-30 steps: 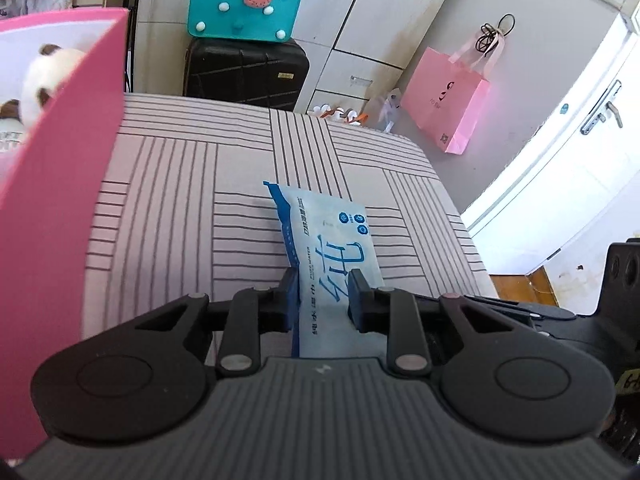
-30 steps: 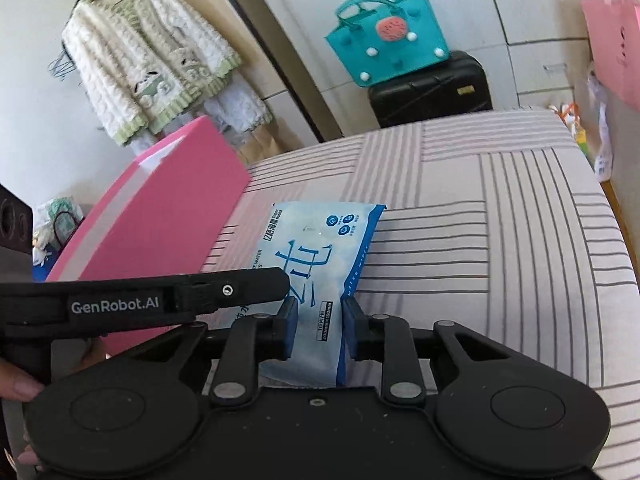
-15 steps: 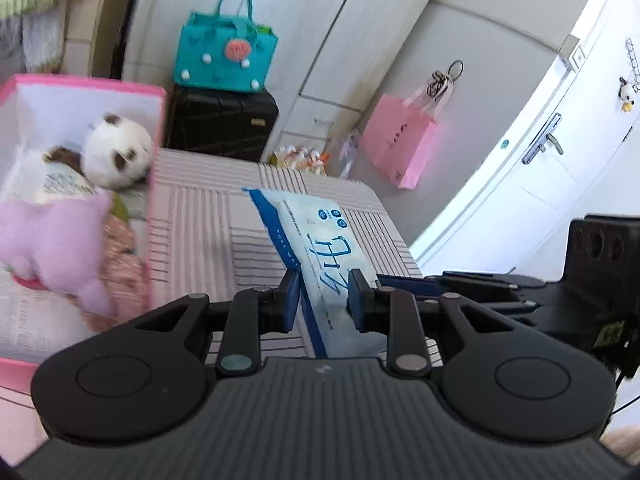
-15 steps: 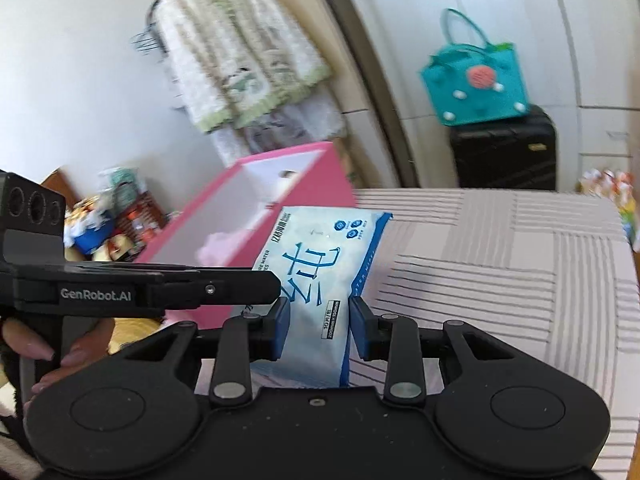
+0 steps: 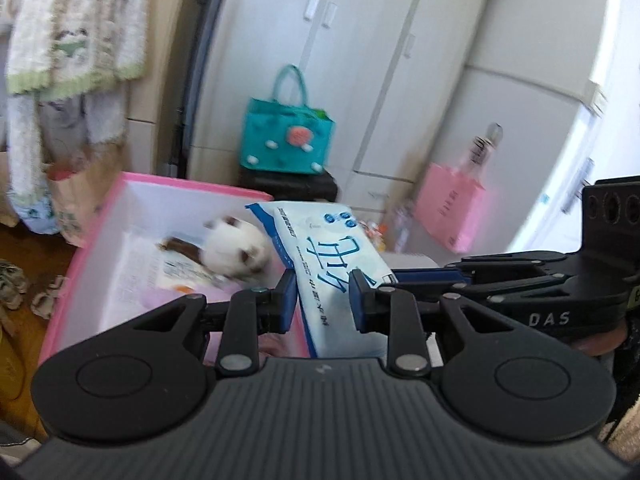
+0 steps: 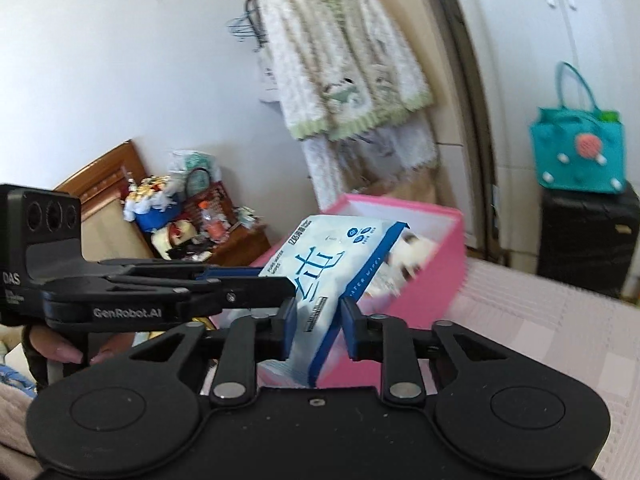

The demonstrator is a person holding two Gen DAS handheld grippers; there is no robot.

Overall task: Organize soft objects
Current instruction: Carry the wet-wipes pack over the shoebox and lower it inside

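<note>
The pale blue and white soft plastic pack of wet wipes (image 5: pixel 336 264) is up in the air, carried between both tools, its far end reaching over the near rim of the open pink fabric storage box (image 5: pixel 168 184). The left gripper (image 5: pixel 323 304) pinches the pack's near end across its width, blue pads pressed into the wrapper. The right gripper (image 6: pixel 318 316) has just been closing its jaws, and its pads squeeze the same near end from the other side.

I'd judge the pack fairly light but floppy: a slick film wrapper over a squashy stack, so it sags and tilts when held by one end, as it does in the right wrist view. The film looks slippery, so a hold across the thick middle would be safer than one at the sealed edge. Nothing about it seems fragile.

Inside the box lie a round white and brown plush toy (image 5: pixel 234 250), some pale printed fabric, and something pink nearer by, though blur leaves me unsure what that is. Open room appears on the box's near left side. The pink rim stands up as the one edge to clear. To the right lies the striped pale pink bedspread (image 6: pixel 540 320), open and flat. The teal felt tote bag (image 6: pixel 578 156) on a black suitcase stands well beyond.
</note>
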